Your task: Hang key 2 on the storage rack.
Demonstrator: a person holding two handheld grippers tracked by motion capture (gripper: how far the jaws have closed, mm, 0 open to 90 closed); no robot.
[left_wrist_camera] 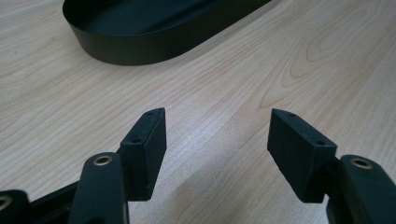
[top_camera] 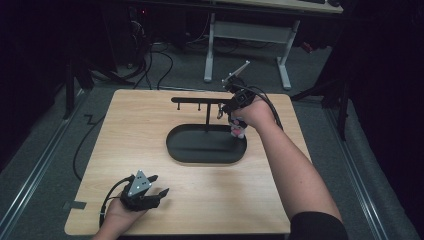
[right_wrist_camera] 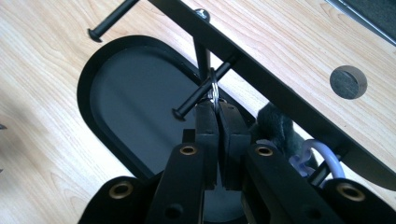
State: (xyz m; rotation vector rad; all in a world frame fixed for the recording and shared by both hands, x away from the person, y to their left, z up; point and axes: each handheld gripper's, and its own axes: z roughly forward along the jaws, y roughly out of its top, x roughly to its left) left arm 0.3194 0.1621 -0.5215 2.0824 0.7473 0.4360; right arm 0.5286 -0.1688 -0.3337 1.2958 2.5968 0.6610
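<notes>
Right gripper (right_wrist_camera: 218, 109) clenched on a key ring (right_wrist_camera: 214, 88) (edge-on, upright) at a peg (right_wrist_camera: 201, 91) — left gripper (left_wrist_camera: 217, 140) released.

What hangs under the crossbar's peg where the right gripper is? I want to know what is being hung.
The right gripper pinches a metal ring at the peg. A fuzzy keychain toy dangles below, over the tray; its details are hidden.

No readable text, labels or numbers
</notes>
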